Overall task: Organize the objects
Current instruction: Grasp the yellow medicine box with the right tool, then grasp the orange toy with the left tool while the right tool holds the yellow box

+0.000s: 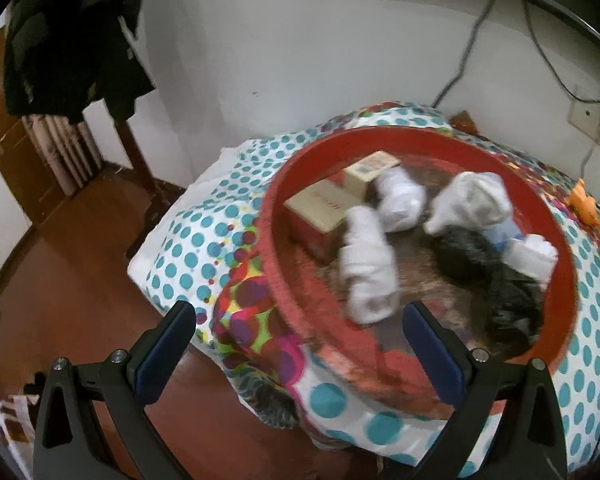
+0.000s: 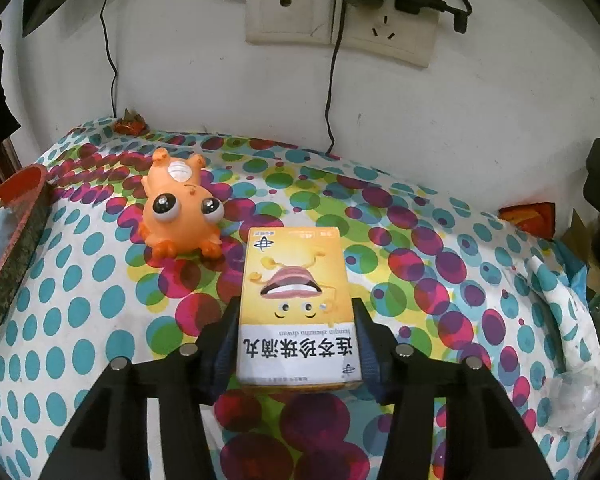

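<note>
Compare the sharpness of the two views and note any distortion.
Left wrist view: motion-blurred, with the white rolled socks and boxes inside the red basket smeared. Right wrist view: sharp, the print on the yellow box readable and the orange toy crisp. Both show fisheye bending and dark corners.

The left wrist view looks down at a slant from above the near left edge of the red round tray, which fills the centre and right of the frame, with the wooden floor at lower left. The right wrist view sits low and close over the dotted cloth, facing the wall sockets at top centre. Both share the cloth, the tray rim at the right view's left edge, and the orange toy, tiny at the left view's right edge.
</note>
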`<state>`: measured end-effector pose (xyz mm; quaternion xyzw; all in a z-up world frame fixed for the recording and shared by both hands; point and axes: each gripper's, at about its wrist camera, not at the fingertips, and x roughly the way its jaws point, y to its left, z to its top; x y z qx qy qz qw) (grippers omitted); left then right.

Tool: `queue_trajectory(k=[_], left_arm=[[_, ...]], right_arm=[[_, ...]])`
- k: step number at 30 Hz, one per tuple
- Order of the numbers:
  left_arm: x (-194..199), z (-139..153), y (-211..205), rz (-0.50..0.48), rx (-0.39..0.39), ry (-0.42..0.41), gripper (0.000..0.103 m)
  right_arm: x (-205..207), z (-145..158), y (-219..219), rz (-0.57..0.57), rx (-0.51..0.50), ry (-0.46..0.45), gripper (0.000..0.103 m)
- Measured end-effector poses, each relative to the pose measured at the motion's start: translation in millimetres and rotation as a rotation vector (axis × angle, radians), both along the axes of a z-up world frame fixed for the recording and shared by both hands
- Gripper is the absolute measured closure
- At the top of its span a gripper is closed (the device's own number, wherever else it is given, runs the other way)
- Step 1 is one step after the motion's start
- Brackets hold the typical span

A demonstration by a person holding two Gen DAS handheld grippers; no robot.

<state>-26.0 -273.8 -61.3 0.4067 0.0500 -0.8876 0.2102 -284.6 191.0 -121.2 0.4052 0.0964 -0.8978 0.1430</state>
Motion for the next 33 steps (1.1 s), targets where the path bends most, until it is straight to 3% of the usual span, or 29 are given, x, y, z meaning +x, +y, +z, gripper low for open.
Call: queue_trajectory(k=[11, 19, 22, 28, 33], left_arm=[[-54.8, 29.7, 99.9, -0.228, -0.003, -0.011, 0.0], [-119.2, 42.3, 196.5, -0.422, 0.089, -0.011, 0.0], [-147.8, 40.4, 220.2, -0.445, 0.14, -0.028, 0.0], [-206.2, 30.0, 254.5, -0.384, 0.241, -0.053, 0.0], [-259.2, 9.0, 277.2, -0.362, 0.336, -0.143, 0.0]], right_arm=[[38.7, 1.2, 32.2, -0.066, -0.02, -0.005, 0.051], [74.2, 2.3, 58.8, -0.079, -0.023, -0.005, 0.051], [76.5, 2.6, 63.0, -0.092, -0.036, -0.007, 0.051], [73.5, 0.7, 65.3, -0.095, -0.05, -0.026, 0.051], [73.4, 1.1, 66.4, -0.094, -0.053, -0.027, 0.051]])
